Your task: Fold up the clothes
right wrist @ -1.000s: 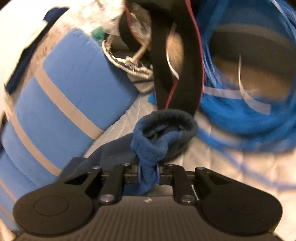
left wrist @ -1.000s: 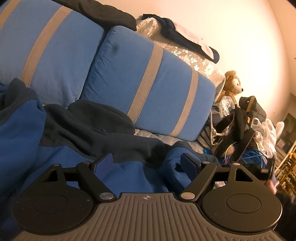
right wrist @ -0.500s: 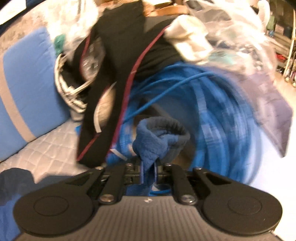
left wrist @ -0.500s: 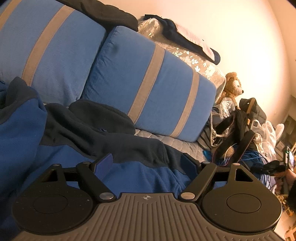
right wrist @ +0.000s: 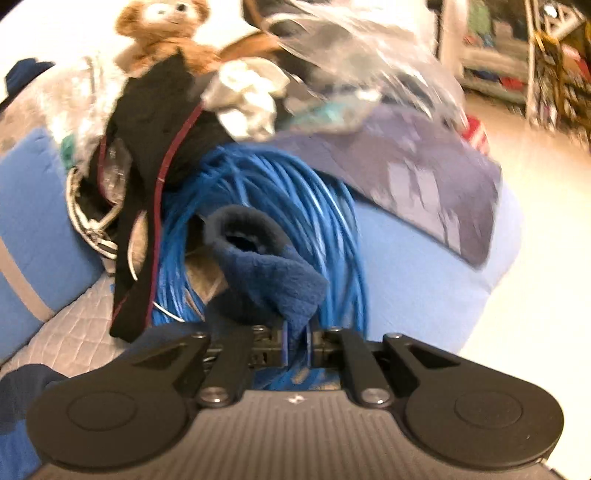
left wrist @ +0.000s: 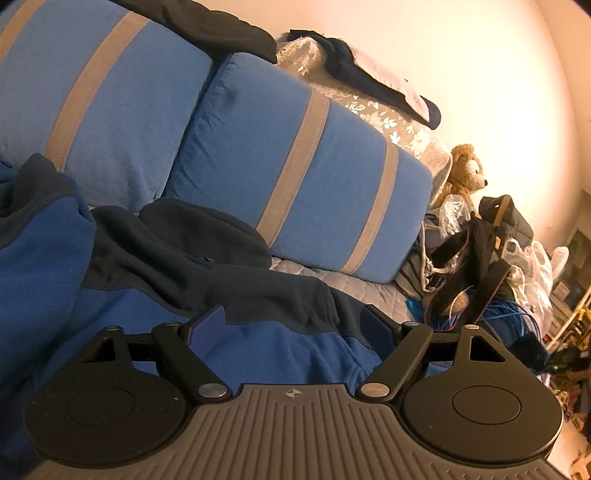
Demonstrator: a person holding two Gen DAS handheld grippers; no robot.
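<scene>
A blue and dark navy fleece jacket (left wrist: pixel 155 295) lies spread on the sofa seat in the left wrist view. My left gripper (left wrist: pixel 293 325) hovers open just above it, with fleece showing between the wide-set fingers but not pinched. In the right wrist view my right gripper (right wrist: pixel 295 341) is shut on the jacket's sleeve cuff (right wrist: pixel 258 266), which stands up from the pads with its round opening facing the camera. The rest of the sleeve hangs below, out of sight. The cuff (left wrist: pixel 532 349) and the right gripper show dimly at the far right of the left wrist view.
Two blue cushions with grey stripes (left wrist: pixel 295 166) back the sofa. At its right end lies a pile: a coil of blue cable (right wrist: pixel 295 184), a black strap (right wrist: pixel 136 221), plastic bags (right wrist: pixel 351 37) and a teddy bear (right wrist: pixel 162 26). Shelves (right wrist: pixel 535 55) stand on the floor beyond.
My right gripper has lifted the cuff and swung right, from over the quilted seat to above the cable coil and pile. In the left view the sleeve has stretched away to the right. The left gripper stayed still.
</scene>
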